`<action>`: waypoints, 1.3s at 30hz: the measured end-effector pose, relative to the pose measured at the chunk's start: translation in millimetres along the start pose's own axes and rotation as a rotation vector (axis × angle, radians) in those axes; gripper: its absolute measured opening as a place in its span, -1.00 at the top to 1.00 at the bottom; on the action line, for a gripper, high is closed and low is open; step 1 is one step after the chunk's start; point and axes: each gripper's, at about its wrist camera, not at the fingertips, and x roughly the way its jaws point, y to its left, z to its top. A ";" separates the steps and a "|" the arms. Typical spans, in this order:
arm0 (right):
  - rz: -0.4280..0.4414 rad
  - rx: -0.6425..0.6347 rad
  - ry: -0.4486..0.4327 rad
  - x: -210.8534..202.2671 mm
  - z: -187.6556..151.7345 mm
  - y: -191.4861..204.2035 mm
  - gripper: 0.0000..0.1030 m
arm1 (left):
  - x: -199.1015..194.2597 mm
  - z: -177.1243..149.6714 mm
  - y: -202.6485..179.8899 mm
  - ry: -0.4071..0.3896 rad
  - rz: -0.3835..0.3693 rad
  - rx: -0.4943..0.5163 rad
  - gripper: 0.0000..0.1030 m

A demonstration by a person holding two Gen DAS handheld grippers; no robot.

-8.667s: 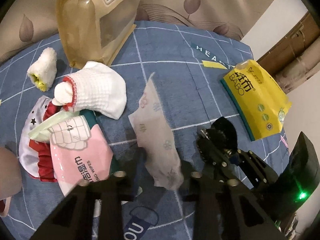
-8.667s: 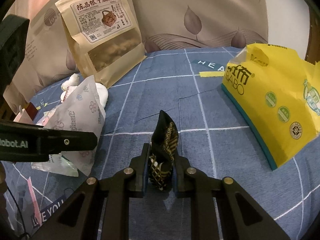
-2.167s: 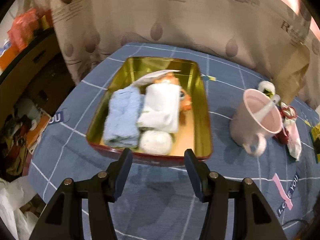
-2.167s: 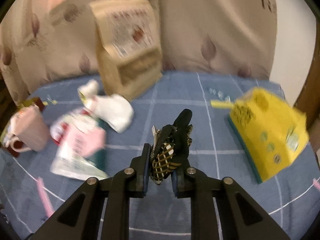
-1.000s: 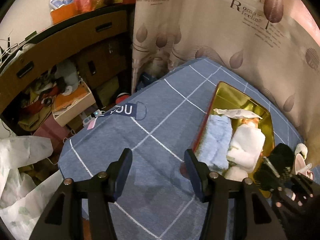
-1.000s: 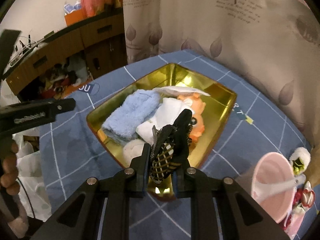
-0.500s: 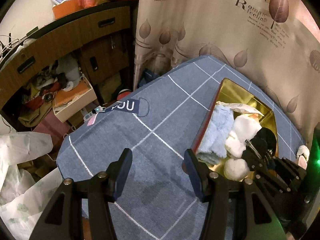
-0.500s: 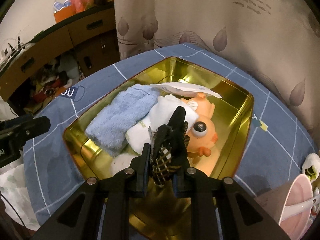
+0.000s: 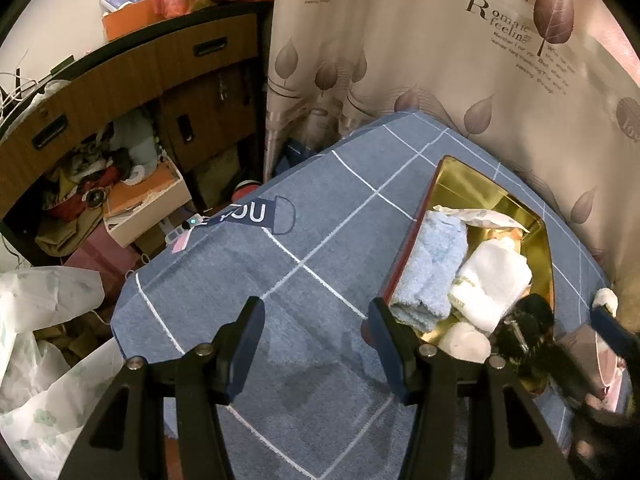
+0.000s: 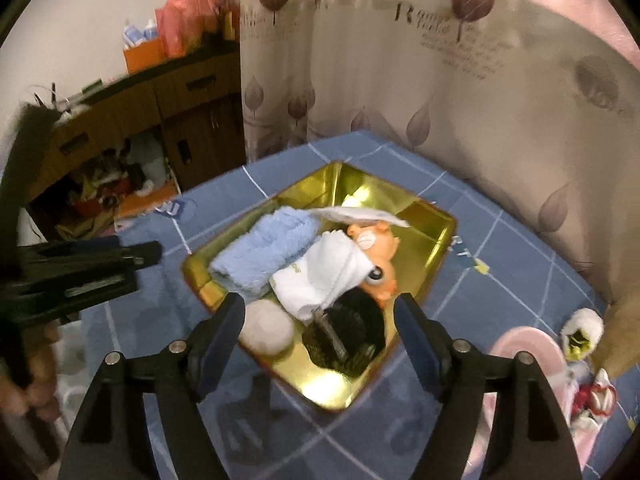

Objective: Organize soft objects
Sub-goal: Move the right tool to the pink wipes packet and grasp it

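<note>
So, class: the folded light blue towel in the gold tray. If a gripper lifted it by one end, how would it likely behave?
The blue towel looks thick and fluffy, so it would probably sag and unfold rather than stay stiff. It seems light for its bulk. Its fuzzy surface should grip well, and lying flat in the gold tray it is unlikely to roll.

Right gripper point(image 10: 320, 318), lower centre of its frame: jaws opening, pads clear of anything. Left gripper point(image 9: 316, 326), lower centre: jaws wide, nothing between. Hand point(image 10: 30, 384) at far left edge.
</note>
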 end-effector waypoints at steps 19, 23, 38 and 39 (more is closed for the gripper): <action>-0.363 0.341 0.051 -117.0 -134.3 -209.0 -0.51 | -1.6 -7.8 -20.0 0.007 -0.004 0.072 -0.07; -0.340 0.442 0.078 -111.4 -158.9 -236.3 -0.51 | -2.0 -10.3 -25.6 0.006 -0.005 0.089 -0.09; -0.283 0.596 0.135 -63.8 -190.7 -274.7 -0.64 | -39.6 -30.4 -95.4 -0.054 -0.106 0.286 -0.09; -0.270 0.608 0.136 -60.8 -192.7 -278.6 -0.64 | -43.0 -33.0 -102.6 -0.052 -0.123 0.302 -0.09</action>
